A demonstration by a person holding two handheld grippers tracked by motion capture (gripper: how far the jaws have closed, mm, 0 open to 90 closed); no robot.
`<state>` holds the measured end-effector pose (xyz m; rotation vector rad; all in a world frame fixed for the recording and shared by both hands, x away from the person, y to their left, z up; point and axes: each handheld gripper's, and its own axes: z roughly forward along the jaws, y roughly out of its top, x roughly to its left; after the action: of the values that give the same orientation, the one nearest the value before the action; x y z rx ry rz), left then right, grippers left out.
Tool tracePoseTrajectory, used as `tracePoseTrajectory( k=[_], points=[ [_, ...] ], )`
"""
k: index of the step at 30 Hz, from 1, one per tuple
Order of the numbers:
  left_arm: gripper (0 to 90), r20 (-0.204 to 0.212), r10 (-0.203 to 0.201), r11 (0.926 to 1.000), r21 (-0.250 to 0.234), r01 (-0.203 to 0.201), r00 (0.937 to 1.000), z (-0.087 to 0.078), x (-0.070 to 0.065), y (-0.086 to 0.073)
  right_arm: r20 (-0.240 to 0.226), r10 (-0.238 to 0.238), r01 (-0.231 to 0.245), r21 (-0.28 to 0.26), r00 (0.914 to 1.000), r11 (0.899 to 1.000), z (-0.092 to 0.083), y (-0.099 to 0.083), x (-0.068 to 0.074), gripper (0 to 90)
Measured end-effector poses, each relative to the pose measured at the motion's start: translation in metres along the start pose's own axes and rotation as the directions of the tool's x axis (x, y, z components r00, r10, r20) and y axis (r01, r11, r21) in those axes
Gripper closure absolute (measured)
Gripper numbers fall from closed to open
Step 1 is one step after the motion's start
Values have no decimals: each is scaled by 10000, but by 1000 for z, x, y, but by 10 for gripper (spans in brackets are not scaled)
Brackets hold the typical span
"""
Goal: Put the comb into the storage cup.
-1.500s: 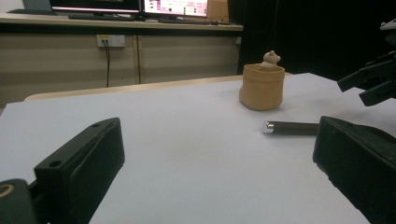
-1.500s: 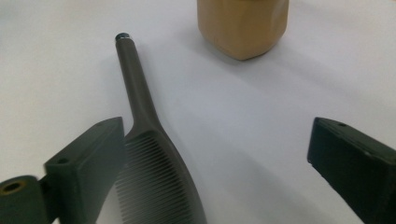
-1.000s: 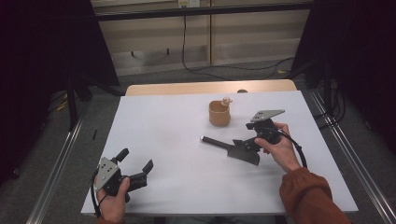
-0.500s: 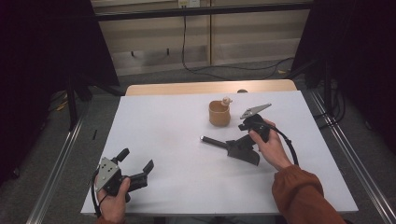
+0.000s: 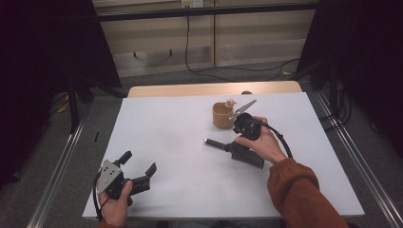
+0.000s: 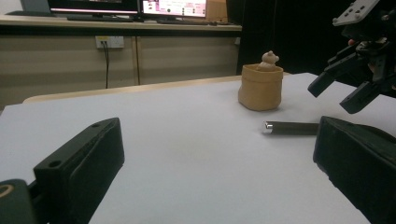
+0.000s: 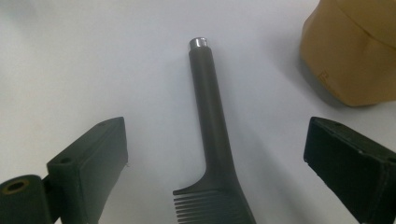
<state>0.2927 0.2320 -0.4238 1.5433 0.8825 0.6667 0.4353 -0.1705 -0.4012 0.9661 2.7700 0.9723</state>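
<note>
The comb (image 7: 215,154), lying mid-counter (image 5: 157,123), is straddled by the wide-open, empty right hand-held gripper (image 7: 219,154); its handle should be centred before closing.

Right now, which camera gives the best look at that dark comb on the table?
The right gripper view: the comb lies close, handle and teeth plain. The high view shows it small beside the hand; the left gripper view catches its handle tip.

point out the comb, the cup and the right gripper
comb (image 7: 210,107), right gripper view, on its handle
cup (image 5: 221,115), high view, on its side wall
right gripper (image 6: 343,88), left gripper view, between its open jaws
</note>
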Motion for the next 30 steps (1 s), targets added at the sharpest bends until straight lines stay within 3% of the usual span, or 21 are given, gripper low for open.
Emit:
tracePoseTrajectory(
  k=[4,8,11,13,15,18,21,23,26,30],
  points=[
    [20,-4,35,10000,15,-35,10000,0,0,0,84,-43,38,557,10000,9984,7,7,-4,86],
    [20,-5,11,10000,-15,-11,10000,0,0,0,-152,-112,128,1126,9998,9936,15,10,-7,125],
    [20,-7,-23,10000,36,23,10000,1,0,-1,-133,-231,250,1702,9996,9851,21,9,-10,176],
    [20,-6,12,10000,55,-12,10000,1,0,-1,-10,-362,357,1960,9993,9800,23,8,-11,272],
    [20,22,28,10000,63,-28,10000,1,0,-1,-125,-376,394,2127,9992,9763,24,7,-12,280],
    [20,15,-5,10000,34,5,10000,2,0,-1,-25,-387,382,2294,9992,9726,26,7,-13,288],
    [20,16,72,9999,84,-72,10000,1,0,-1,-39,-491,486,2405,9988,9694,28,7,-13,355],
    [20,7,-3,10000,52,2,10000,1,0,-1,-30,-619,609,2357,9981,9699,28,8,-11,451],
    [20,-12,1,10000,54,-1,10000,1,0,-1,-18,-617,605,2292,9981,9715,28,9,-9,484],
    [20,-10,-13,10000,47,13,10000,1,0,-1,-210,-656,687,2507,9976,9656,31,8,-9,545]
  ],
)
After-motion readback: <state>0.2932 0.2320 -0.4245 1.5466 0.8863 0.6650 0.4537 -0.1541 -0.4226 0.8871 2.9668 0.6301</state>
